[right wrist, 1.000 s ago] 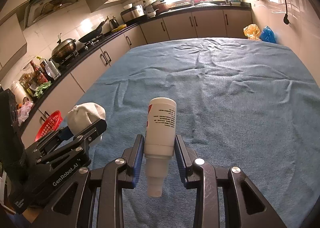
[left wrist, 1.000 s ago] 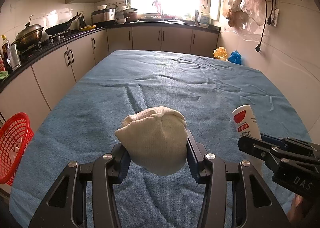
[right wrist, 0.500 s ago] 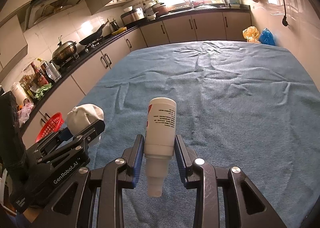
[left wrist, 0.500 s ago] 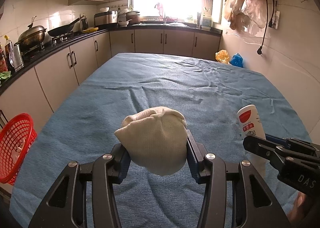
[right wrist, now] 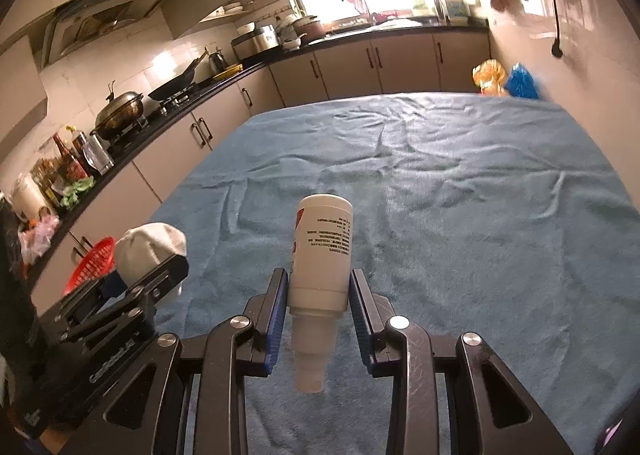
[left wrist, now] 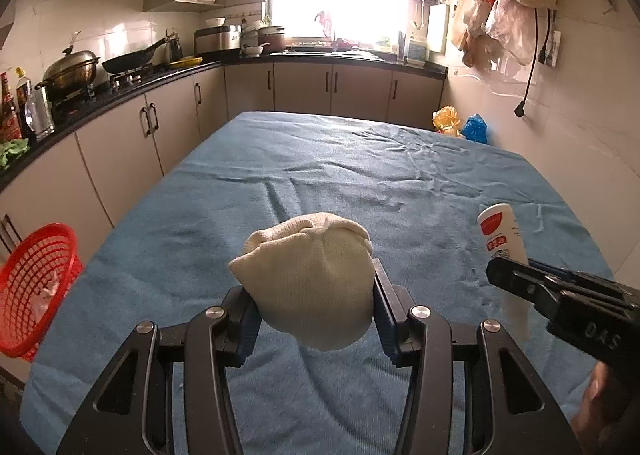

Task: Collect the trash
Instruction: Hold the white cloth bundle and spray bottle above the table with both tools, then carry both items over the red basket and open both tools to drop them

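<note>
My left gripper [left wrist: 314, 295] is shut on a cream knitted cloth bundle [left wrist: 308, 279], held above the blue-covered table [left wrist: 360, 175]. The bundle bulges out past the pads. My right gripper [right wrist: 318, 287] is shut on a white plastic bottle [right wrist: 322, 251] with a red label, its cap end pointing back toward the camera. In the left wrist view the white bottle [left wrist: 500, 235] and the right gripper [left wrist: 516, 275] show at the right. In the right wrist view the bundle [right wrist: 150, 251] and the left gripper [right wrist: 160, 275] sit at the left.
A red mesh basket [left wrist: 36, 287] stands on the floor off the table's left side, with something pale inside. Kitchen counters with a wok [left wrist: 72, 69] and pans run along the left and back. Orange and blue bags [left wrist: 460, 125] lie past the far right corner.
Both grips hold unchanged. The left wrist view has drifted slightly, so the room sits a little differently in frame; the right gripper stays in place.
</note>
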A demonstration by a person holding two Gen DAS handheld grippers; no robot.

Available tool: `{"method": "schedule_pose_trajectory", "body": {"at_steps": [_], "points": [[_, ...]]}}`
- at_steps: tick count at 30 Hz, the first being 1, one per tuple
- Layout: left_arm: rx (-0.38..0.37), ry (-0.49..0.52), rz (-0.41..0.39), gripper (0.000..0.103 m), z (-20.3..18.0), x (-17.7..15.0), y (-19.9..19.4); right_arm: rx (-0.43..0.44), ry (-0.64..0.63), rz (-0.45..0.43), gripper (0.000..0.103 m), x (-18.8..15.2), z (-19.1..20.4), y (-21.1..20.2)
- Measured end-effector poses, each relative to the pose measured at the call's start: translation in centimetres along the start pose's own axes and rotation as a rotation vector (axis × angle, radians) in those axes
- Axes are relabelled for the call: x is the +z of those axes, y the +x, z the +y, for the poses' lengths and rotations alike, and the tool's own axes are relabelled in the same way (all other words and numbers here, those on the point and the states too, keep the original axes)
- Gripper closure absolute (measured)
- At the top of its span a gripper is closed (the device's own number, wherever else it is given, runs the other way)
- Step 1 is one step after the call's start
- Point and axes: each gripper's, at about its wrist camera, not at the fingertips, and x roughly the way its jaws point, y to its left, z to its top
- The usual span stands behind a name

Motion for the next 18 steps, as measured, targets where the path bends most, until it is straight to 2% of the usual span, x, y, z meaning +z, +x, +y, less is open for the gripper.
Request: {"method": "schedule_pose_trajectory", "body": {"at_steps": [7,18], "points": [[-0.007,-0.022,-0.006,0.056,2.3,-0.3,-2.8,0.048,0.018,0.011,0.07,-0.4,1.9,-1.0],[0.024,-0.118,-0.035,0.056,8.6,-0.4,-6.1,0.097,-0.083,0.036,0.07,-0.6,9.8,-0.8]]}}
